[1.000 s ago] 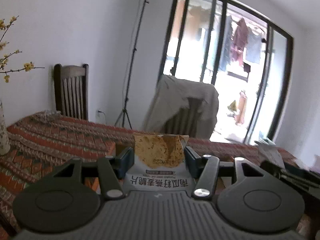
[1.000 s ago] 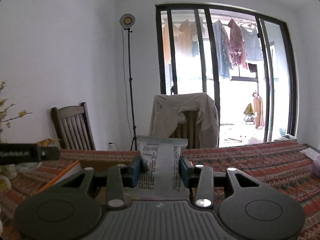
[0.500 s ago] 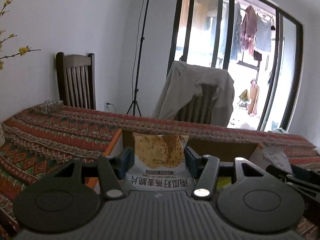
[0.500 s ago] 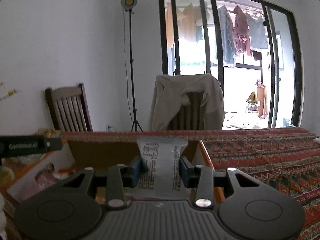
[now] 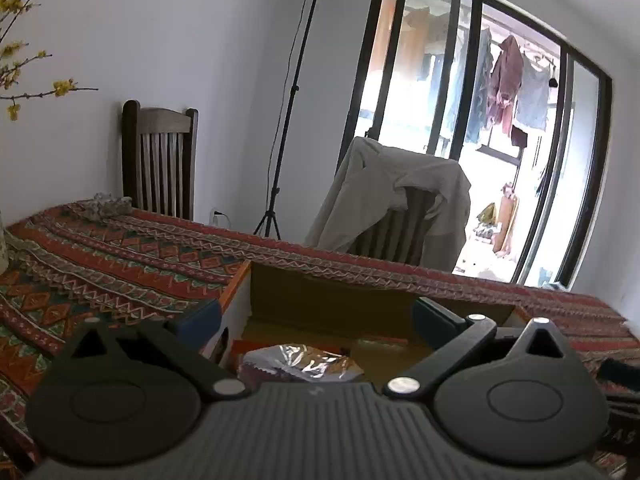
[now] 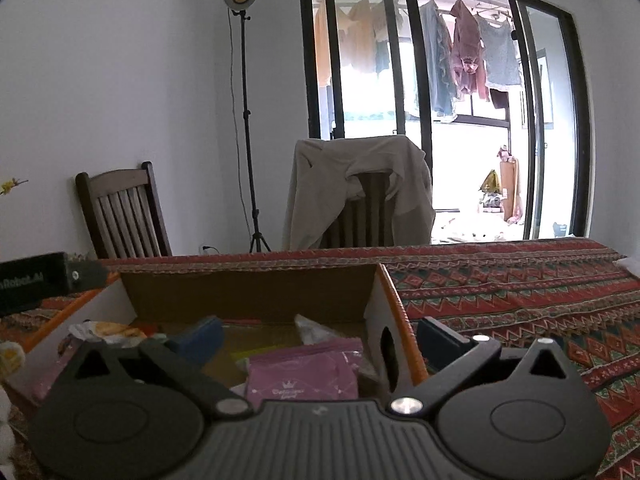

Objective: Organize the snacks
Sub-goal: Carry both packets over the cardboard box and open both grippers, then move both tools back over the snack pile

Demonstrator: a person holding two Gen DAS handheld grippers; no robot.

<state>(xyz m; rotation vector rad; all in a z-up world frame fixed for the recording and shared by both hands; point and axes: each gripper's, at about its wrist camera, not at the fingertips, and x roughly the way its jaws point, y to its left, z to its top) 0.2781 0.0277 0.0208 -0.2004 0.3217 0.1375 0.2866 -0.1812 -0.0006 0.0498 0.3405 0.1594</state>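
An open cardboard box (image 5: 320,292) with orange edges stands on the patterned tablecloth; it also shows in the right wrist view (image 6: 256,288). My left gripper (image 5: 316,316) is open and empty over the box's left part, above a silver foil snack packet (image 5: 300,362). My right gripper (image 6: 316,334) is open and empty over the box's right end, above a pink snack packet (image 6: 304,372). A yellow-and-white snack bag (image 6: 108,330) lies at the box's left side. The left gripper's body (image 6: 36,280) shows at the left edge.
The table carries a red patterned cloth (image 6: 520,292). Behind it stand a dark wooden chair (image 5: 160,164), a chair draped with a beige jacket (image 6: 360,192) and a light stand (image 6: 244,120). Yellow flower branches (image 5: 24,60) reach in at the far left.
Both grippers opened and let go of their snack packets, which now lie in the box. Both have lowered closer to the box.
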